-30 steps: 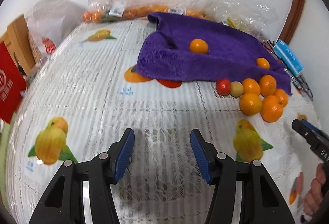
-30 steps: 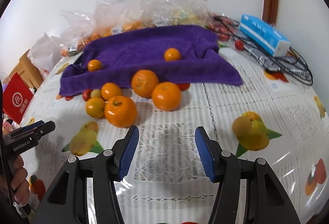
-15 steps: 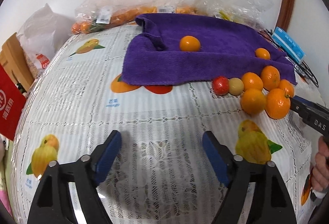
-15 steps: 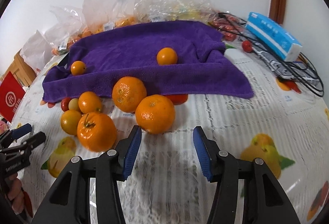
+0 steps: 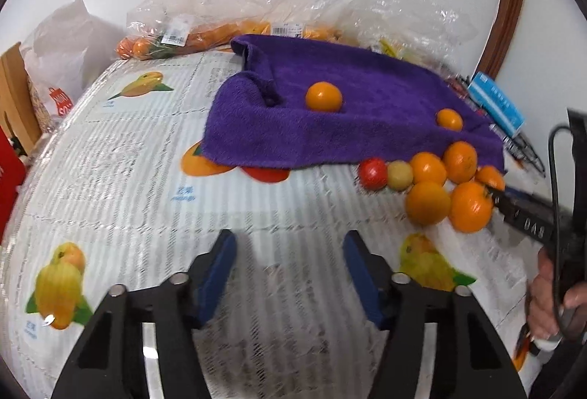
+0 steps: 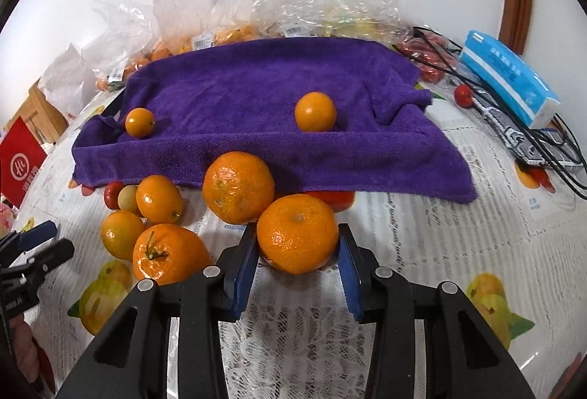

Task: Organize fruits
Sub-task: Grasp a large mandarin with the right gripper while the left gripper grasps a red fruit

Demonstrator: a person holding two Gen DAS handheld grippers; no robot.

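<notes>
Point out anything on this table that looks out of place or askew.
The purple towel lies rumpled, its corners folded over, with two small oranges resting on it apart from the loose fruit cluster at its front edge. One small red fruit sits alone among the black cables. Nothing looks spilled or damaged.

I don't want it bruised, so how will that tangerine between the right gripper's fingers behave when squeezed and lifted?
The tangerine looks round and glossy, so it may roll or slip from the right gripper. Its dimpled peel probably gives slightly; squeeze gently. Neighbouring fruit may get nudged.
</notes>
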